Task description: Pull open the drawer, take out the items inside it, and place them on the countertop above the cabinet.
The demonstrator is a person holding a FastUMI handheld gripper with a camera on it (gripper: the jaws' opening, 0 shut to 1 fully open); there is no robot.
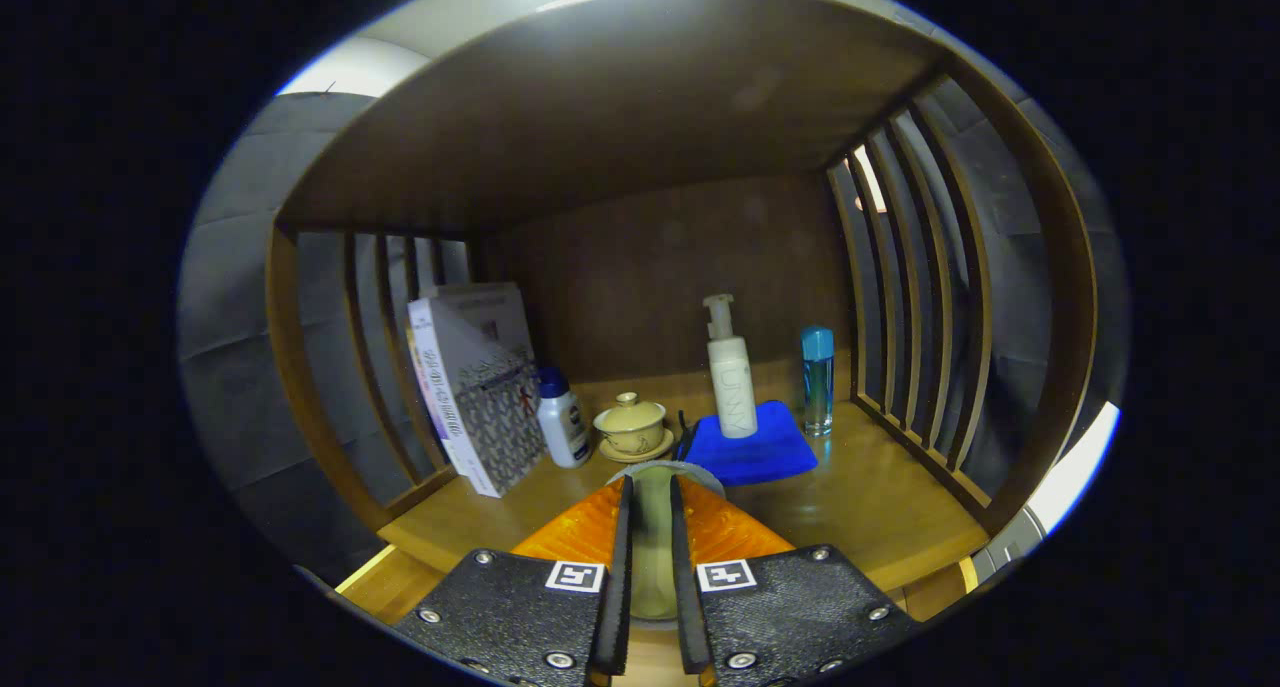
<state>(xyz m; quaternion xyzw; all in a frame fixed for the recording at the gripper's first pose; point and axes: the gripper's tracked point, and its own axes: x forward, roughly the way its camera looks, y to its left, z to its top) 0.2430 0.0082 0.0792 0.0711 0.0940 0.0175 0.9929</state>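
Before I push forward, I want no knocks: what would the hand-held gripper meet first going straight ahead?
The hand-held gripper, shut on a pale cup-like item, points between the lidded tea cup and the blue cloth. Probably the cloth's near corner first; depth is unclear.

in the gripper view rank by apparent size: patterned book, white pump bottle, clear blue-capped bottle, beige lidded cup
1. Patterned book
2. White pump bottle
3. Clear blue-capped bottle and beige lidded cup: too alike to rank.

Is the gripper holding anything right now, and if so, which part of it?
Yes. The gripper is shut on a pale olive cup-like item, its fingers pressing both sides of the body; which exact part cannot be told.
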